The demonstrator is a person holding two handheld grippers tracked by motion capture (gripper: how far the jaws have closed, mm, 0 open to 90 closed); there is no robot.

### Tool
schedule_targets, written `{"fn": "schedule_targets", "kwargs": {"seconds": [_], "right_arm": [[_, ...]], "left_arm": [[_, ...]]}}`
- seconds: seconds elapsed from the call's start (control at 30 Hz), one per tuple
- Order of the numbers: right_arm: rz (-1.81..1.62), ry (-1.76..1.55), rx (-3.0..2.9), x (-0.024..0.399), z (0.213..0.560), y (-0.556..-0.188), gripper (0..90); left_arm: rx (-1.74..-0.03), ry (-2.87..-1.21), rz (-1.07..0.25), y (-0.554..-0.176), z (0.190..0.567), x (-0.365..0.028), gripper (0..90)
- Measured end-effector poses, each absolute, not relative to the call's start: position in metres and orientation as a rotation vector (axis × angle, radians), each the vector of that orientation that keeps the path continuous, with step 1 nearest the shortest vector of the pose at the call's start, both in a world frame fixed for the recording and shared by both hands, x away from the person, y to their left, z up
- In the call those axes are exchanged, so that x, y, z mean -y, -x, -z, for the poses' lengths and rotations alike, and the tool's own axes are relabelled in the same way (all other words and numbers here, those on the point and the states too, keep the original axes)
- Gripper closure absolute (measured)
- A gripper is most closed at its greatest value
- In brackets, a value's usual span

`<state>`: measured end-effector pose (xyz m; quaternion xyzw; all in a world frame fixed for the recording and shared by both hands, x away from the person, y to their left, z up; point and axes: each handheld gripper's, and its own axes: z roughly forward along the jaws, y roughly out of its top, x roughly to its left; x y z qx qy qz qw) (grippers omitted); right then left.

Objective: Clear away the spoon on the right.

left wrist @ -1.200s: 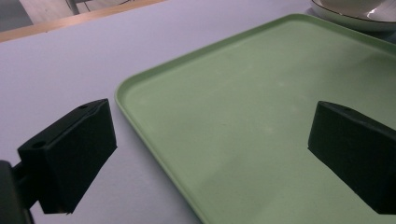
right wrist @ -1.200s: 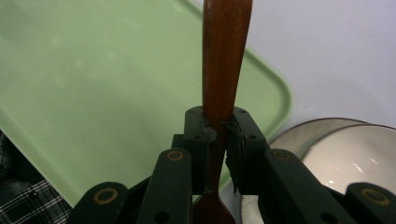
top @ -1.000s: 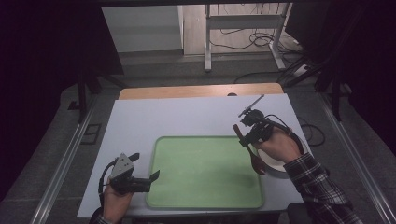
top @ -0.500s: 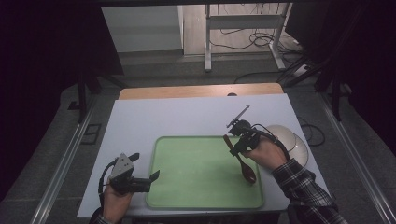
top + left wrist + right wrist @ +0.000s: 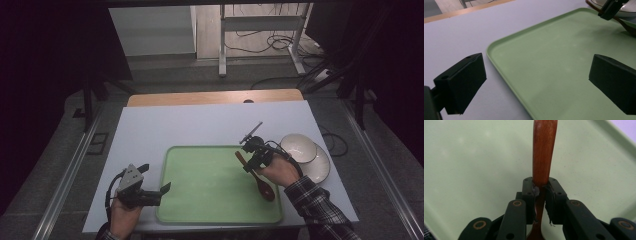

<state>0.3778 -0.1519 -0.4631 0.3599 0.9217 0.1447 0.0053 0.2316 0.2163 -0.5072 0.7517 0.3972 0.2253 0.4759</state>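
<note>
Right gripper [image 5: 248,161]: fingers pinch the handle of a wooden spoon [image 5: 259,181], over the tray's right part.
Wooden spoon: dark brown, its bowl low on the tray toward 5 o'clock, its handle rising toward 11 o'clock through the fingers [image 5: 554,202].
Left gripper [image 5: 157,192]: fingers spread wide with nothing between them, at the tray's lower left corner, pointing toward 3 o'clock.
Tray [image 5: 200,200]: pale green, rimmed, flat on the white table [image 5: 190,125].
Bowl [image 5: 298,147]: white, on a white plate [image 5: 320,167], just right of the tray at 3 o'clock.
</note>
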Motion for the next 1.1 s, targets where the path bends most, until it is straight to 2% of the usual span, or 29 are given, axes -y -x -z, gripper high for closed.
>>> {"fn": "schedule_targets", "kwargs": {"seconds": [0.2, 0.33, 0.47, 0.57, 0.73, 1.1], "right_arm": [[-0.465, -1.146, -2.859, 0.158, 0.478, -0.378, 77.6], [-0.481, -1.152, -2.840, 0.161, 0.481, -0.378, 68.8], [-0.536, -1.136, -2.807, 0.166, 0.475, -0.375, 68.4], [-0.580, -1.093, -2.790, 0.167, 0.471, -0.370, 72.8], [-0.665, -0.984, -2.756, 0.166, 0.470, -0.361, 88.8], [-0.831, -0.920, -2.677, 0.163, 0.483, -0.348, 90.0]], "left_arm": [[-0.971, -1.838, -0.552, -0.232, 0.507, -0.216, 0.6], [-0.971, -1.838, -0.552, -0.232, 0.507, -0.216, 0.6], [-0.971, -1.838, -0.553, -0.232, 0.507, -0.216, 0.6], [-0.972, -1.836, -0.554, -0.232, 0.507, -0.216, 0.6], [-0.971, -1.837, -0.558, -0.231, 0.507, -0.216, 0.6], [-0.979, -1.829, -0.562, -0.232, 0.507, -0.219, 0.7]]}}
